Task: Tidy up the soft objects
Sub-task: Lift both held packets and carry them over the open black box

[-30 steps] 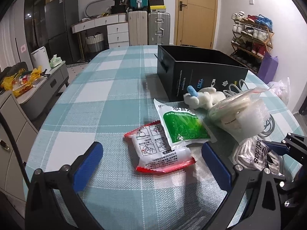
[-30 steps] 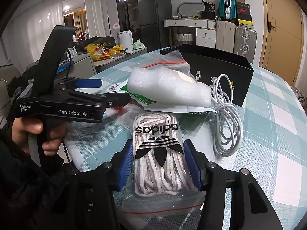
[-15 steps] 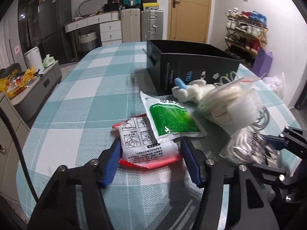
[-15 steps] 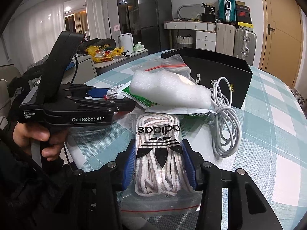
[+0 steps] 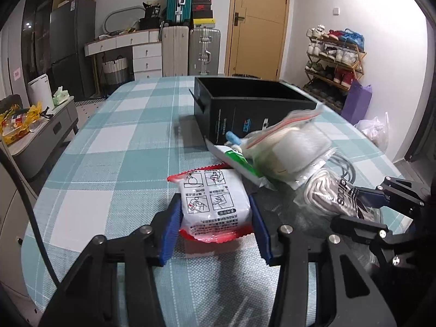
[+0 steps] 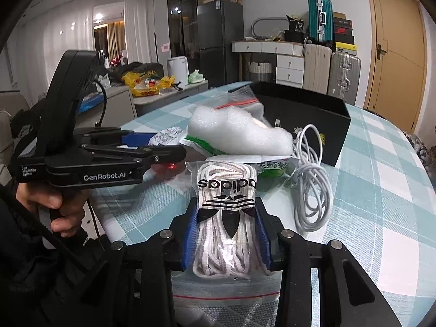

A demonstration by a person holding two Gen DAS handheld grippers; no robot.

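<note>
My left gripper is shut on a white packet with red edges, which is lifted a little off the checked table. My right gripper is shut on a clear bag of white laces with an adidas logo; the bag also shows in the left wrist view. A green-and-white packet and a zip bag with white foam lie beyond the packets. An open black box stands behind them.
A coiled white cable lies right of the laces bag. A small white plush with a blue part sits against the box. The table's near edge curves close to both grippers. Suitcases, drawers and a shoe rack stand beyond the table.
My left gripper moved forward around the red-edged packet and closed on it, lifting it slightly. My right gripper tightened on the laces bag.
</note>
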